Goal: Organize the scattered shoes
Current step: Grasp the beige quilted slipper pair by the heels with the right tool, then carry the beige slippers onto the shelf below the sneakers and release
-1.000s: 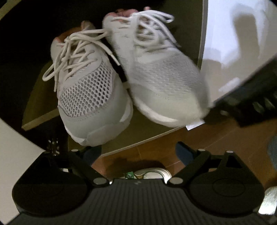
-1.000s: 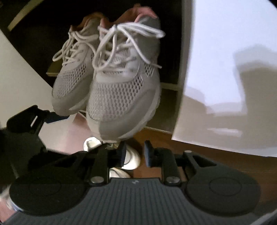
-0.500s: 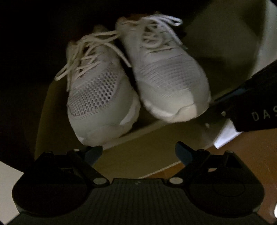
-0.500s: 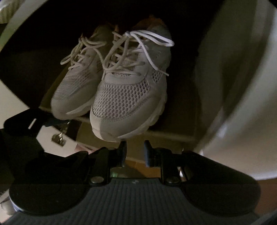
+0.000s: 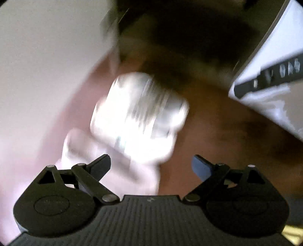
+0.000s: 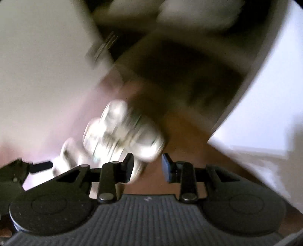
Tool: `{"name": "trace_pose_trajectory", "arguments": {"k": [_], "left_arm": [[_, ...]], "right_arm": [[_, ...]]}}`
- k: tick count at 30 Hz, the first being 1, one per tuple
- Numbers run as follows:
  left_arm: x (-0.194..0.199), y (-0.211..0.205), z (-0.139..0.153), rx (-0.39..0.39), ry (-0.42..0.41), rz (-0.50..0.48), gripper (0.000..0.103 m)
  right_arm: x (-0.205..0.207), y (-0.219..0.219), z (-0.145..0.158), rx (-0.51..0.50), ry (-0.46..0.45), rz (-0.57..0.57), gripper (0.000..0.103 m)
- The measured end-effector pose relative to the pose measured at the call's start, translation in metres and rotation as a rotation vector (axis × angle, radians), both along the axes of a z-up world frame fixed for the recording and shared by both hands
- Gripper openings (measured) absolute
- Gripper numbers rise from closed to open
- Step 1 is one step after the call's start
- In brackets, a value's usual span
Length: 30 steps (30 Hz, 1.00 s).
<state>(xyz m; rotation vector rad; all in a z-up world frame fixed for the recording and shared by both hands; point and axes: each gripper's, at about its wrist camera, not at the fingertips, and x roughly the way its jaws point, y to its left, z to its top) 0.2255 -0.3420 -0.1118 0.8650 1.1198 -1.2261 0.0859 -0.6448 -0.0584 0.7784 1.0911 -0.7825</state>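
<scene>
Both views are badly motion-blurred. A white shoe (image 5: 138, 117) lies on the brown floor below the dark cabinet opening, and a second white shoe (image 5: 115, 162) lies beside it. My left gripper (image 5: 150, 162) points down over them, open wide with nothing between its fingers. The right wrist view shows the same white shoes (image 6: 123, 132) just ahead of my right gripper (image 6: 148, 160). Its jaws are opening with a narrow gap, and only floor shows between them. Pale smears at the top may be the grey sneakers (image 6: 189, 17) on the shelf.
A white cabinet door (image 5: 47, 66) stands on the left and another white door (image 5: 280, 106) on the right of the dark shelf opening (image 5: 189, 37). My right gripper's black body (image 5: 274, 75) crosses the upper right. Brown wooden floor (image 5: 217, 132) lies beside the shoes.
Both views have swung down from the grey sneakers on the shelf to white shoes on the floor. The right jaws stand a little wider apart. The left jaws stay wide.
</scene>
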Motion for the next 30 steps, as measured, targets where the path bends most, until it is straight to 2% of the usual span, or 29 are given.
{"name": "trace_pose_trajectory", "arguments": {"k": [2, 4, 6, 7, 9, 11, 12, 14, 16, 17, 19, 21, 22, 24, 27, 28, 30], "left_arm": [[0.016, 0.047, -0.02, 0.087, -0.018, 0.11, 0.094], [0.024, 0.068, -0.025, 0.116, -0.028, 0.186, 0.094], [0.029, 0.076, -0.029, 0.114, -0.045, 0.251, 0.094], [0.032, 0.08, -0.032, 0.105, -0.056, 0.269, 0.094], [0.038, 0.092, -0.027, 0.086, -0.082, 0.303, 0.094], [0.043, 0.095, -0.029, 0.066, -0.091, 0.353, 0.094], [0.048, 0.098, -0.031, 0.051, -0.086, 0.384, 0.094], [0.055, 0.096, -0.039, 0.038, -0.082, 0.411, 0.094], [0.062, 0.099, -0.046, 0.03, -0.08, 0.435, 0.094], [0.063, 0.102, -0.049, 0.037, -0.081, 0.443, 0.094], [0.061, 0.112, -0.048, 0.053, -0.079, 0.46, 0.094], [0.057, 0.12, -0.046, 0.071, -0.07, 0.471, 0.094], [0.054, 0.123, -0.044, 0.076, -0.066, 0.47, 0.094], [0.047, 0.125, -0.036, 0.09, -0.062, 0.453, 0.094], [0.031, 0.121, -0.015, 0.084, -0.055, 0.403, 0.094], [0.026, 0.118, -0.008, 0.075, -0.052, 0.387, 0.094], [0.019, 0.111, 0.005, 0.049, -0.048, 0.363, 0.096]], "right_arm": [[0.029, 0.026, -0.022, 0.038, 0.0, 0.148, 0.036], [0.055, 0.053, -0.037, 0.045, 0.006, 0.271, 0.039], [0.091, 0.085, -0.054, 0.002, -0.005, 0.416, 0.041], [0.122, 0.097, -0.068, -0.043, -0.017, 0.51, 0.043], [0.145, 0.107, -0.08, -0.085, -0.028, 0.58, 0.059], [0.177, 0.115, -0.102, -0.138, -0.028, 0.656, 0.06], [0.185, 0.118, -0.114, -0.146, 0.0, 0.678, 0.06], [0.201, 0.126, -0.142, -0.162, 0.069, 0.722, 0.057], [0.206, 0.131, -0.166, -0.15, 0.13, 0.748, 0.046], [0.205, 0.135, -0.182, -0.14, 0.169, 0.765, 0.03], [0.199, 0.143, -0.19, -0.147, 0.204, 0.787, 0.024], [0.193, 0.147, -0.182, -0.129, 0.205, 0.763, 0.02], [0.187, 0.145, -0.177, -0.089, 0.192, 0.711, 0.019], [0.16, 0.136, -0.156, 0.034, 0.133, 0.533, 0.018], [0.104, 0.121, -0.109, 0.118, 0.034, 0.312, 0.018], [0.071, 0.106, -0.077, 0.149, -0.016, 0.185, 0.018], [0.038, 0.086, -0.043, 0.162, -0.057, 0.051, 0.018]]}}
